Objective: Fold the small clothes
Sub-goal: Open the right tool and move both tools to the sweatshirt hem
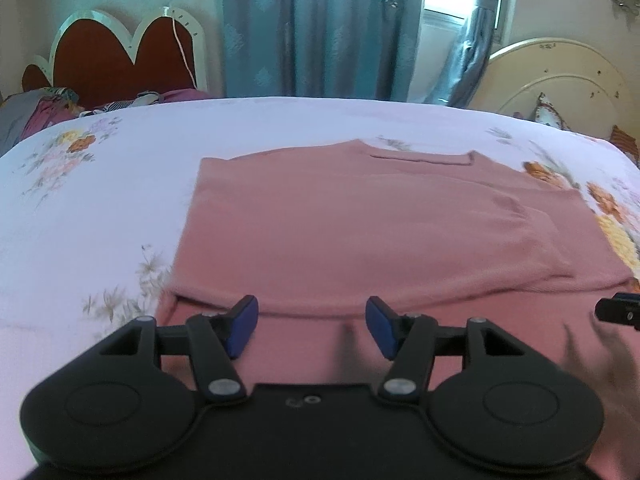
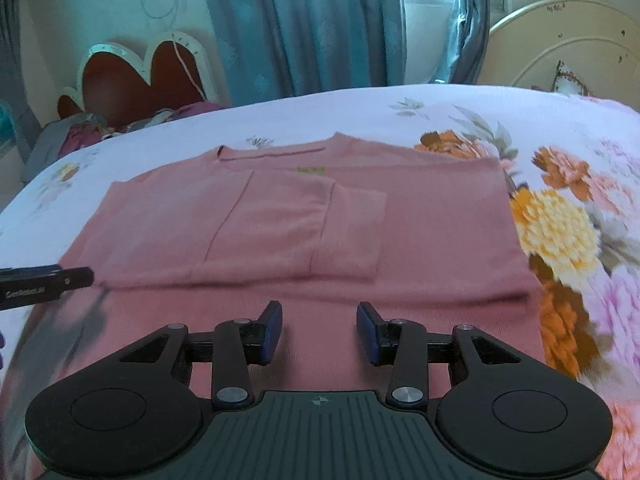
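Both tongs hung above a pink garment on a bed, and I go through the views one by one.

From the left wrist view, the left gripper [image 1: 312, 326] stood with its jaws parted to a middle width. Nothing was between the blue pads [image 1: 242, 326]; only pink cloth showed in the gap below them, and I could not tell if the tips touched it. The pink garment [image 1: 380, 232] lay flat on the flowered bedsheet [image 1: 100, 208], with its neckline on the far side and its near edge hidden under the gripper body. Its right side ran out of the picture. At the right edge a black tip of the right gripper [image 1: 618, 310] came in, mostly cut off, and the area under it was blurred. Blue curtains [image 1: 320, 28] and a red headboard [image 1: 120, 56] stood far behind the bed.

From the right wrist view, the right gripper [image 2: 319, 332] had a narrower gap, and again no cloth was pinched between its pads [image 2: 272, 332]. The garment [image 2: 440, 220] filled the middle, with both sleeves folded inward over the body and a small green mark [image 2: 312, 169] near the collar, too small to read. Its near hem was hidden behind the gripper. At the left edge the left gripper [image 2: 48, 278] showed only as a black bar with a tiny label, over a blurred shadow. The big flowers of the sheet [image 2: 560, 232] on the right were smeared.
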Available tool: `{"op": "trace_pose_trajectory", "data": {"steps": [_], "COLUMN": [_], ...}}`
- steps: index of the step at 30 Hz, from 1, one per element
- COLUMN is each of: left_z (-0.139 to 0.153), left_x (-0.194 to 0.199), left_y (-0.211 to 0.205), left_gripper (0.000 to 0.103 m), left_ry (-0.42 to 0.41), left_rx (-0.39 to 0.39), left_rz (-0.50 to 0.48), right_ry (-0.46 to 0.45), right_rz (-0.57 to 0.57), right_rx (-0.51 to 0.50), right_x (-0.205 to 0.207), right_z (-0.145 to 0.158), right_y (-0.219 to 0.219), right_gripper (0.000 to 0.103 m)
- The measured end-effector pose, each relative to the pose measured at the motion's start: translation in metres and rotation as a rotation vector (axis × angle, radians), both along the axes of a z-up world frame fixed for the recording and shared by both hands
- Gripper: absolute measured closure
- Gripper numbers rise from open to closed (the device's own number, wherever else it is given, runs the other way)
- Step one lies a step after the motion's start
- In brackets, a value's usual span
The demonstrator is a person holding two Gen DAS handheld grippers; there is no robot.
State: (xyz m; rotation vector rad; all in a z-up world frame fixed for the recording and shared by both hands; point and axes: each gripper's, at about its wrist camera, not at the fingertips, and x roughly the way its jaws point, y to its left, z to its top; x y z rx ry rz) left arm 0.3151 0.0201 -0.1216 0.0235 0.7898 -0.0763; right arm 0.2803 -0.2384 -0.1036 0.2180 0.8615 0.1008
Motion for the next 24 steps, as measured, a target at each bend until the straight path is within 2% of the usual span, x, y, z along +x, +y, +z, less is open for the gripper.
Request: {"op": "trace_pose_trajectory", "data": {"steps": [12,14,24], "left_z": [0.004,0.004,0.01], "left_x": [-0.062,-0.07,-0.105], "left_y": [-0.019,-0.02,-0.01], "left_gripper": [0.042,0.041,0.041], "left_ry": [0.017,0.022,0.018], "left_rx": [0.0,0.005,0.012], "left_rz": [0.049,0.051,0.017], "right_ry": [0.004,-0.003,-0.011], "right_rz": [0.079,0.078,0.036], "right_rx": [-0.005,-0.012,-0.022], "right_x": [-0.065,-0.074,-0.115], "right_z": [0.005,0.007,0.016], "right_y": [-0.02,-0.021,-0.013], "right_gripper": [0.058,0.043,0.042]}}
